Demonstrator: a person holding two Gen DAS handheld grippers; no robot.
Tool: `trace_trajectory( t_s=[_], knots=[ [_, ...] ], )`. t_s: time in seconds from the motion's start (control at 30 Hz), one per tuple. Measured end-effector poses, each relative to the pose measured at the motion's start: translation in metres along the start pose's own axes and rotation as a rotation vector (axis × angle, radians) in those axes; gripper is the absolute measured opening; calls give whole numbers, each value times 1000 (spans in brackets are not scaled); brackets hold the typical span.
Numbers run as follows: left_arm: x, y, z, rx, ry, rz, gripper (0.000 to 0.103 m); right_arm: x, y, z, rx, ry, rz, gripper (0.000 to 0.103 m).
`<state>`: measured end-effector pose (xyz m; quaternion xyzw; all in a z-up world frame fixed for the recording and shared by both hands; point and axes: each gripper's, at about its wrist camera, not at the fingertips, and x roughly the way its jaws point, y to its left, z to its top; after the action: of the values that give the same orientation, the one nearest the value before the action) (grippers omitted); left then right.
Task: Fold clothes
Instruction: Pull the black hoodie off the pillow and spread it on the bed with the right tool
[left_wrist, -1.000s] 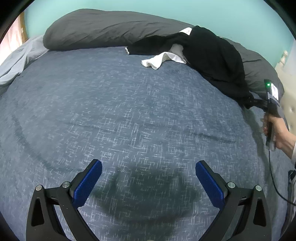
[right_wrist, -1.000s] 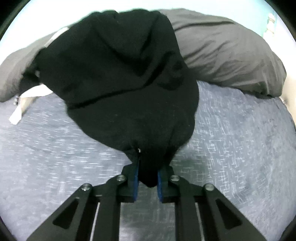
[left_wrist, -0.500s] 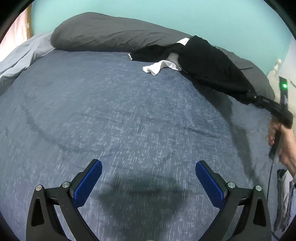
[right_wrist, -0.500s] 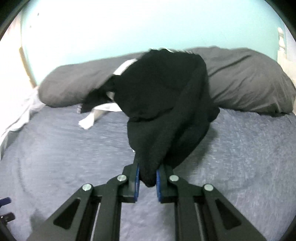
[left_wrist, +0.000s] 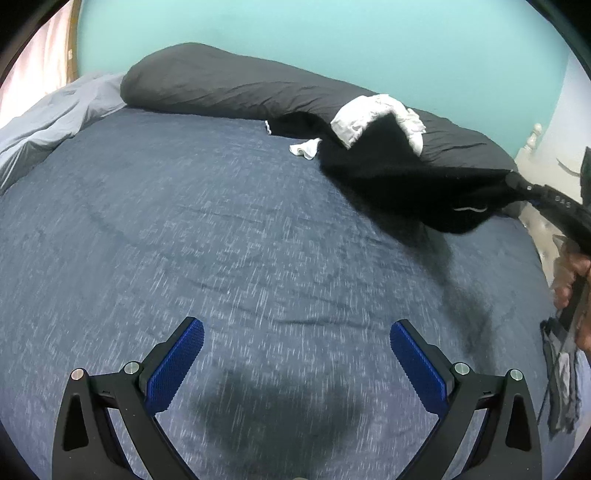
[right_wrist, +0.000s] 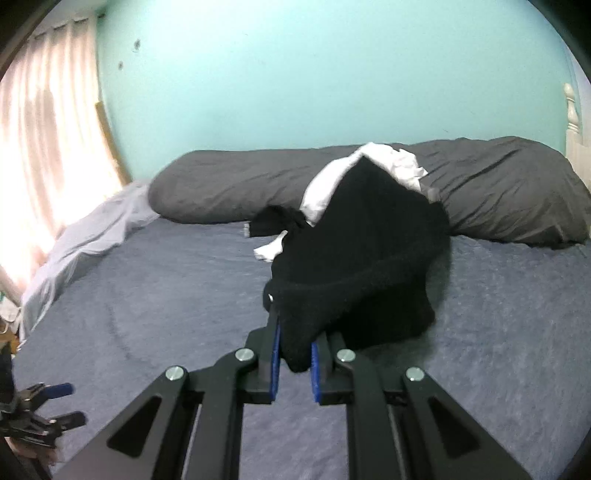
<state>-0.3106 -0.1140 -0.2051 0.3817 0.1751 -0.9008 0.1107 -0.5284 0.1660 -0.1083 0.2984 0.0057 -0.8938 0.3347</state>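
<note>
Clearly, the black garment was stretched from the far side of the bed toward the near right, one bunched end pinched between the blue pads of the right tool, whose jaws stood narrow and clamped on the cloth. Its far part rose in a peak against the long dark grey pillow, where a white garment lay draped over its top; another bit of white cloth showed just beside the lower left edge of the black one. In the left wrist view the left tool hung above the bare blue bedspread with its jaws spread wide and nothing between them, well apart from the garment. A pale grey sheet lay crumpled at the bed's left edge, and a teal wall stood behind.
</note>
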Motion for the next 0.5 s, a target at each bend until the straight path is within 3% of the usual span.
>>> trace_trajectory(
  t_s=[0.23,0.5],
  knots=[
    [-46,7,-25,-4,-57,-8,103,-60,46,-24,-4,-37,67,12],
    [-121,8,-56,-12,-104,-23,103,-161,95,-28,-24,-134,94,12]
  ],
)
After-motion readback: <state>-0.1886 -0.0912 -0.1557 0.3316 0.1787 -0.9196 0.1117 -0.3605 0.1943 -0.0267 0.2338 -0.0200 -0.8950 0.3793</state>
